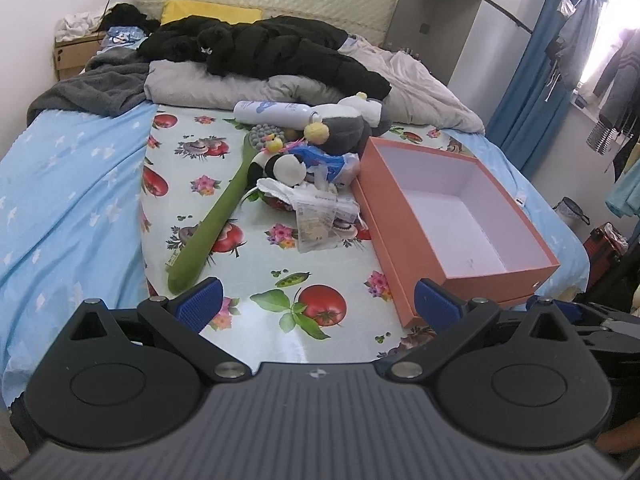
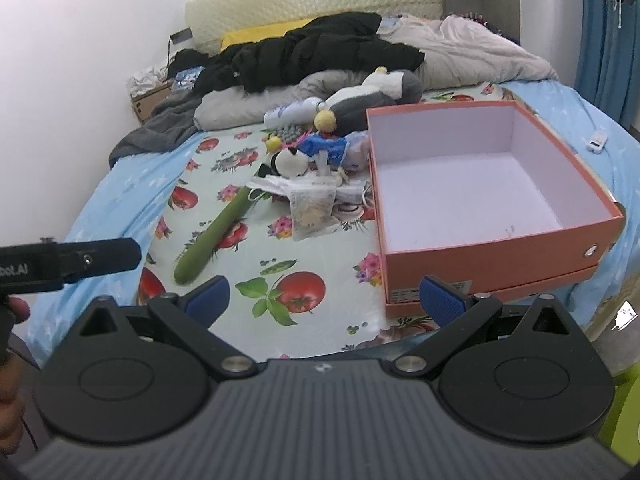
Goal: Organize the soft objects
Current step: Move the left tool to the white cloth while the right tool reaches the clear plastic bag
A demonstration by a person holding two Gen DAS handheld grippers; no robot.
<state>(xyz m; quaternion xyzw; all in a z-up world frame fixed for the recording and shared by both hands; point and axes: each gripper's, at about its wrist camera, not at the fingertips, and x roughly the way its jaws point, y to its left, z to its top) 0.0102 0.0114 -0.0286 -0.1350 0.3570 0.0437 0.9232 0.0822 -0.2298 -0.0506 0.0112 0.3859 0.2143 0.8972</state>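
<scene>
Both hand-held grippers (image 1: 316, 300) (image 2: 326, 296) agape, empty-jawed.

A box (image 2: 480, 216) sits on the bed's cloth (image 2: 320, 328), toward the right. A pile of toys (image 2: 316, 148) lies just left of it, touching its left wall. A long brush (image 2: 216, 236) lies left of the pile. A bottle (image 2: 292, 112) rests behind the toys. Bedding (image 2: 360, 60) is heaped behind all.

We log a black jacket (image 1: 264, 50) at 12 o'clock on the bed (image 1: 68, 184), yellow pillow (image 1: 208, 12) behind, blue curtain (image 1: 532, 92) at 2 o'clock.
</scene>
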